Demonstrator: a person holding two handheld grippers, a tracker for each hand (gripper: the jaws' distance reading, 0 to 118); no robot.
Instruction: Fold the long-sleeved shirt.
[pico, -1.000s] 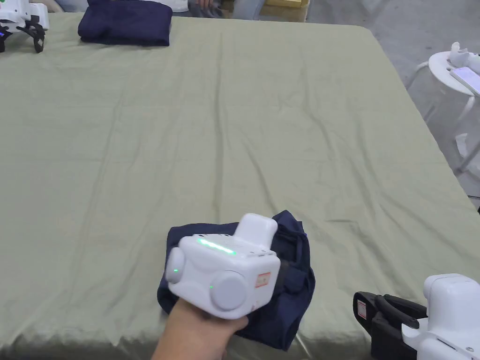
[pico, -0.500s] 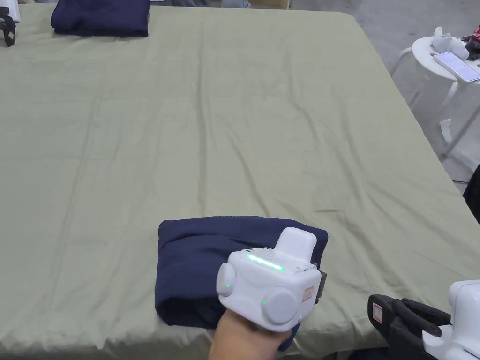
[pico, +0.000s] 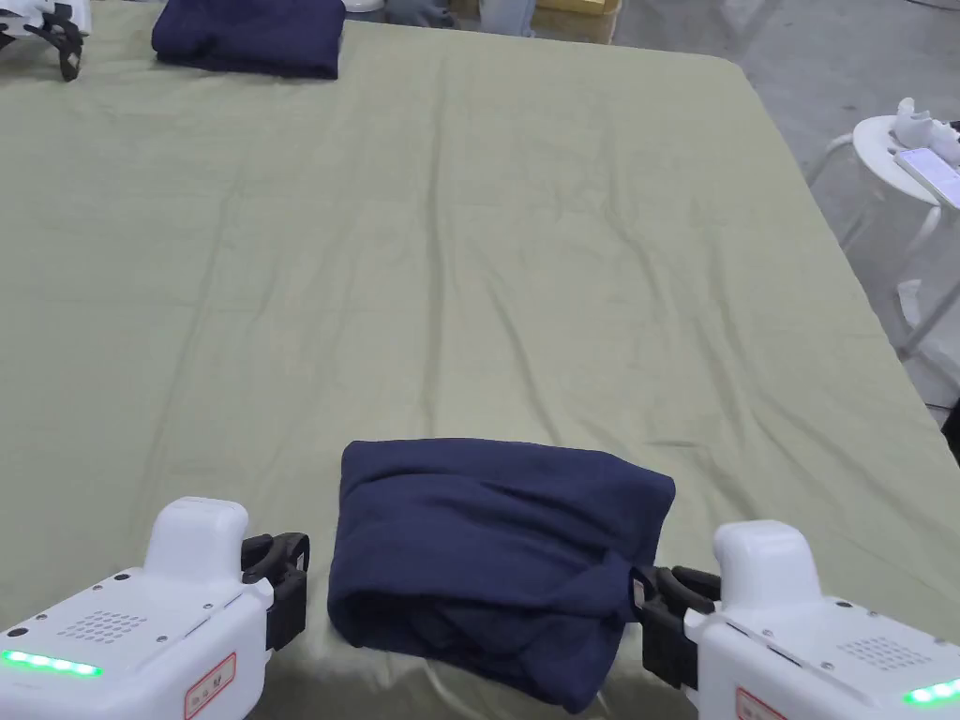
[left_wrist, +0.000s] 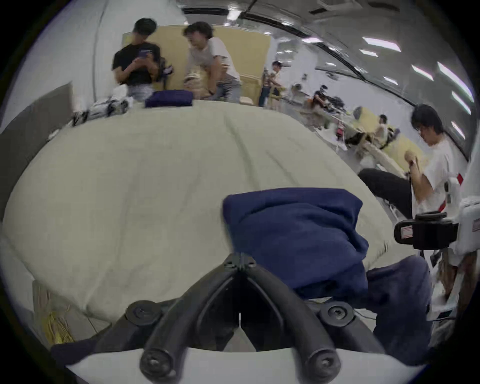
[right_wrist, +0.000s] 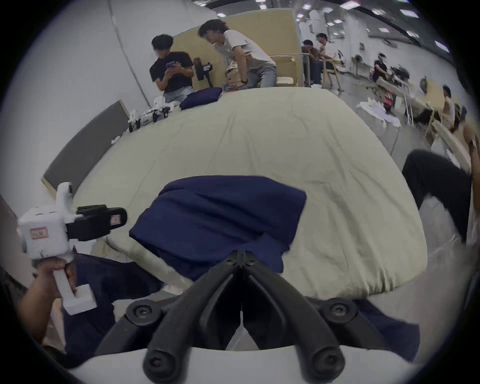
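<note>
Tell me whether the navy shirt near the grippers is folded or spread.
Folded: the navy shirt lies as a compact layered bundle on the green sheet.

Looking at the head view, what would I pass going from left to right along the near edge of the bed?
Left white claw → folded navy-blue fabric shirt on the pale green sheet → right white claw.

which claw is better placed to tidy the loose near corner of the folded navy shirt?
Right, probably. The right claw sits right at the shirt where its loose near-right corner bulges. The left claw is beside the neater left edge, apart from it.
</note>
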